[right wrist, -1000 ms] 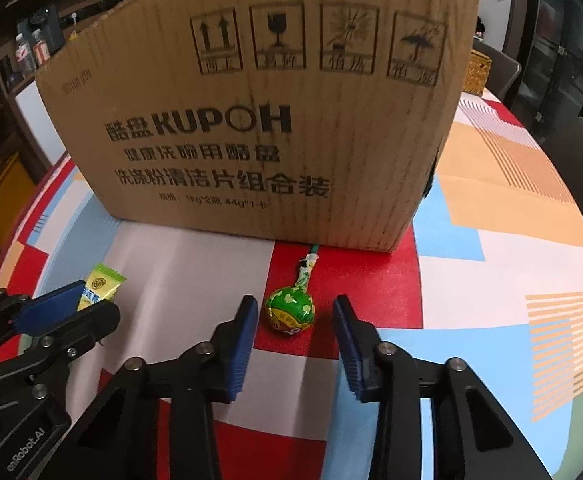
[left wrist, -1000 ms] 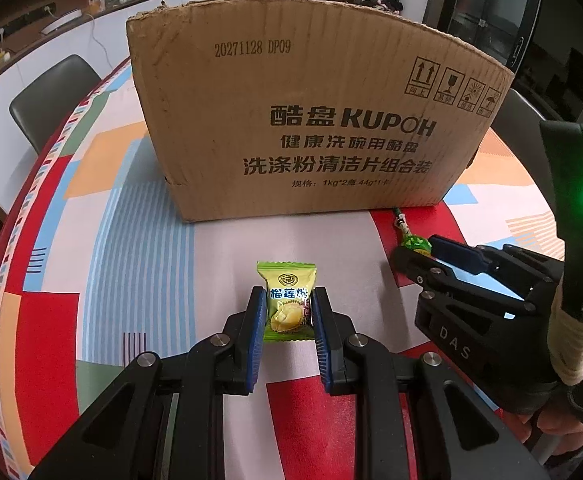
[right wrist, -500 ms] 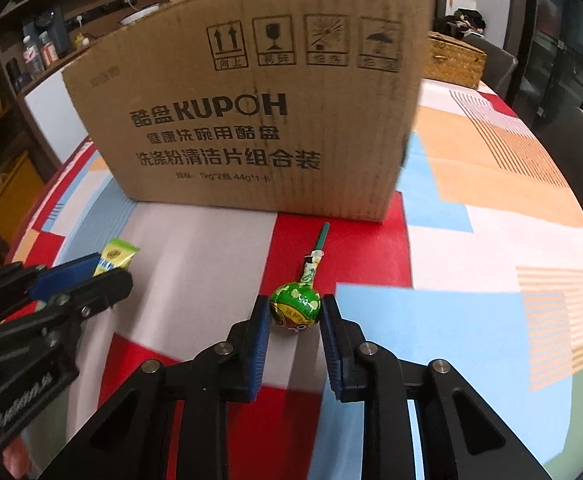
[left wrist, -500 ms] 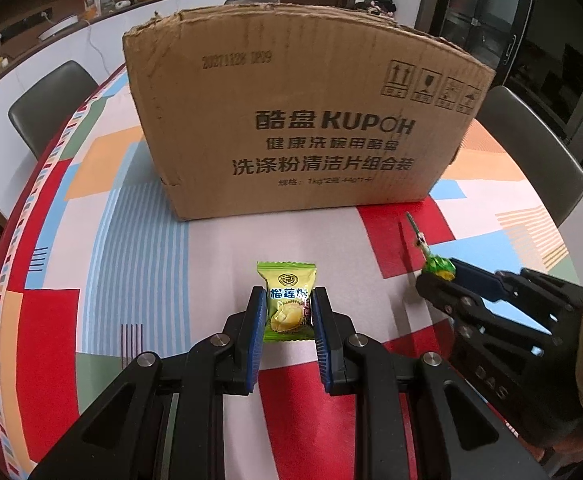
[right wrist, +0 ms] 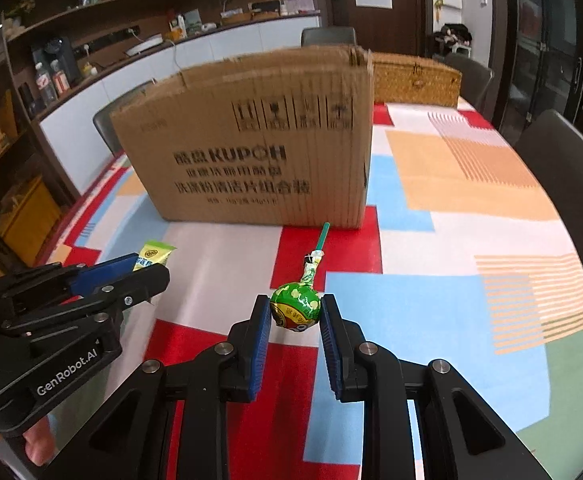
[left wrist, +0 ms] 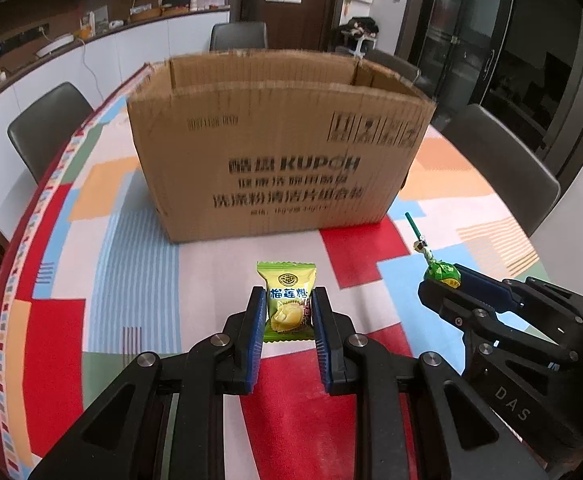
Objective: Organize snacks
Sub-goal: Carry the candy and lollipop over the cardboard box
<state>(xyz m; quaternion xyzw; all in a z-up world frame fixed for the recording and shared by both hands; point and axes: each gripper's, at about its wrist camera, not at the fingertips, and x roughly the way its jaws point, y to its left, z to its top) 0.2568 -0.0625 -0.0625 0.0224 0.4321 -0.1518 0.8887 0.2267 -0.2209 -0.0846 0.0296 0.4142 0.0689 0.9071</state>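
Observation:
My left gripper (left wrist: 287,312) is shut on a green durian candy packet (left wrist: 287,300) and holds it above the table. It also shows at the left of the right wrist view (right wrist: 147,266), with the packet (right wrist: 153,252) sticking out. My right gripper (right wrist: 296,314) is shut on a green lollipop (right wrist: 296,309), stick pointing forward. The lollipop (left wrist: 443,270) shows in the left wrist view too, held by the right gripper (left wrist: 447,280). An open KUPOH cardboard box (left wrist: 279,156) stands ahead, its top open; it also shows in the right wrist view (right wrist: 251,152).
The round table has a colourful patterned cloth (left wrist: 139,256). A wicker basket (right wrist: 415,80) sits behind the box. Dark chairs (left wrist: 47,124) stand around the table, one at the right (right wrist: 567,176). A counter with clutter runs along the back wall.
Both grippers have risen and pulled back from the box with their snacks; the box's open top now shows. The right gripper closed on the lollipop one second ago.

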